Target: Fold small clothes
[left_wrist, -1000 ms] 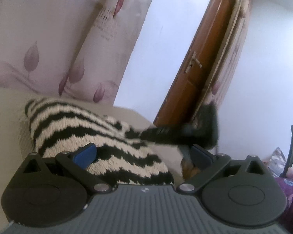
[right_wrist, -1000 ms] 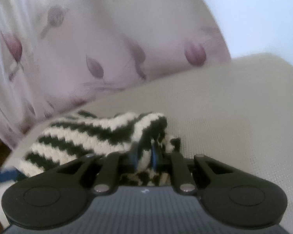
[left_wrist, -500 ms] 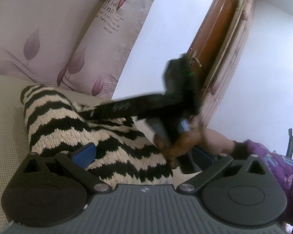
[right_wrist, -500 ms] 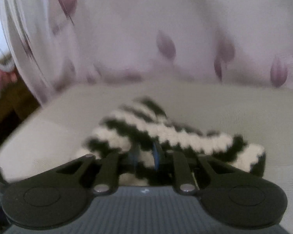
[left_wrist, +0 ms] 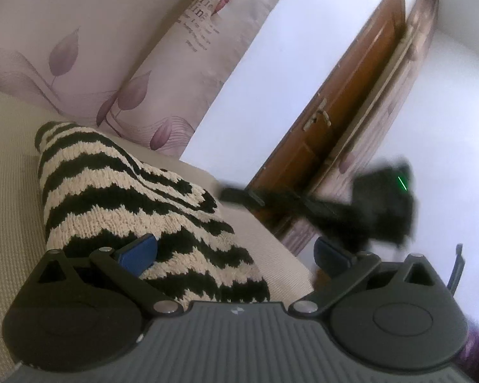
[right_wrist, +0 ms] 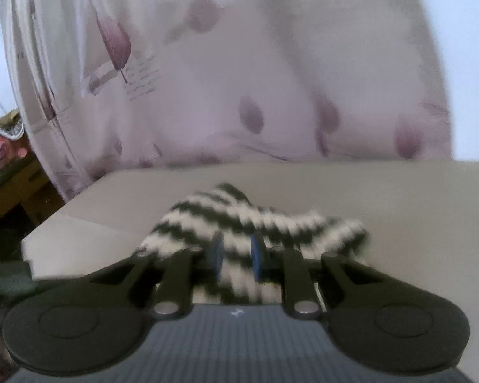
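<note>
A black-and-cream zigzag knit garment (left_wrist: 127, 198) lies folded on the beige padded surface (left_wrist: 9, 191). My left gripper (left_wrist: 234, 252) hovers wide open over its near end. The left blue pad (left_wrist: 137, 252) is above the knit and grips nothing. In the left wrist view my right gripper (left_wrist: 230, 194) is a dark blur, with its tips just off the garment's right edge. In the right wrist view the right gripper (right_wrist: 236, 255) has a narrow gap and its jaws are opening. The knit (right_wrist: 239, 220) shows in that gap but lies flat on the surface.
A pale curtain with purple leaves (left_wrist: 79, 32) hangs behind the surface. A brown door (left_wrist: 351, 111) stands past the surface's right edge. Wooden furniture (right_wrist: 9, 191) sits beyond the left edge in the right wrist view. Beige surface (right_wrist: 399, 223) stretches to the right of the garment.
My right gripper has swung off the top of the garment and out past its right edge. The garment has settled flat. My left gripper has rolled a little and stays open.
</note>
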`<state>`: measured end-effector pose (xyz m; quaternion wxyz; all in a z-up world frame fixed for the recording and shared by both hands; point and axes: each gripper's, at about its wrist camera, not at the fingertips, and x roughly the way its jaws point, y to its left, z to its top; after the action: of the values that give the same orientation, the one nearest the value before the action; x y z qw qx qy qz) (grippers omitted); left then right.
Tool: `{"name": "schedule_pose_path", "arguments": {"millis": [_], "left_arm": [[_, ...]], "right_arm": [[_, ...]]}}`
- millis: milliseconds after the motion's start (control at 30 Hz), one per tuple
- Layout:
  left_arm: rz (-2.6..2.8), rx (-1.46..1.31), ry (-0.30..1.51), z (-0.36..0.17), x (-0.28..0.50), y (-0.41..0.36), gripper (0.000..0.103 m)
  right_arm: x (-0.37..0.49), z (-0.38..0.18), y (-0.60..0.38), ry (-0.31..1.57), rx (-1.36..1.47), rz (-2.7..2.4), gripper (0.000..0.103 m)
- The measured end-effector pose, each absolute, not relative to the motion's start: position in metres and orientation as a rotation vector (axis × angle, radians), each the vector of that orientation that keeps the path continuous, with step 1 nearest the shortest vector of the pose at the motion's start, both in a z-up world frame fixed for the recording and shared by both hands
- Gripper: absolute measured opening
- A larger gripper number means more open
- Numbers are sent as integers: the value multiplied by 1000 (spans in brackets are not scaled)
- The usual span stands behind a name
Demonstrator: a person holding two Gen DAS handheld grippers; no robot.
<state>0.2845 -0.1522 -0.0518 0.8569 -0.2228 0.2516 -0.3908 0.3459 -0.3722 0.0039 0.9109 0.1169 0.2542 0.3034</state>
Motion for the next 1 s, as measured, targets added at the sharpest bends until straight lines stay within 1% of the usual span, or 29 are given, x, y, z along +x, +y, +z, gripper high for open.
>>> {"name": "schedule_pose_path", "arguments": {"millis": [67,200,267,333,400,467,533,567,667,700,733,800,867,1000], "left_arm": [[-822,-475,527,-52,284,-151,103],[-815,-474,512,-53,282,-153,103],[-804,-475,508,-54,279,-152,103],[-789,-474,507,-52,277,-153,103],[-774,-473,507,-49,274,-152,103],[-762,-473,506,-44,271,-149,103],[-750,-462,501,-39,267,-146,103],[-746,-455,495,-37,265,-145,103],[-740,-439,500,-36,261,-143,103],[-741,-433,510,-38,261,-144,103],[-735,-422,511,-40,260,-145,103],[-725,-402,497,-42,258,-146,103],[-730,-389,495,-43,256,-147,103],[-735,-373,504,-42,260,-151,103]], "right_arm": [[316,-3,-388,524,293,611,18],[278,-20,-395,552,298,566,28],[275,-29,-391,584,302,571,31],[281,-37,-383,604,311,579,36],[287,-41,-374,617,307,600,36],[286,-40,-363,621,235,572,19],[280,-35,-360,604,174,529,12],[276,-31,-362,584,143,499,10],[269,-22,-379,550,116,448,10],[269,-24,-383,558,108,433,9],[268,-29,-382,575,74,415,4],[273,-47,-382,637,46,377,3],[271,-54,-393,618,155,388,3],[258,-34,-411,487,299,378,5]]}}
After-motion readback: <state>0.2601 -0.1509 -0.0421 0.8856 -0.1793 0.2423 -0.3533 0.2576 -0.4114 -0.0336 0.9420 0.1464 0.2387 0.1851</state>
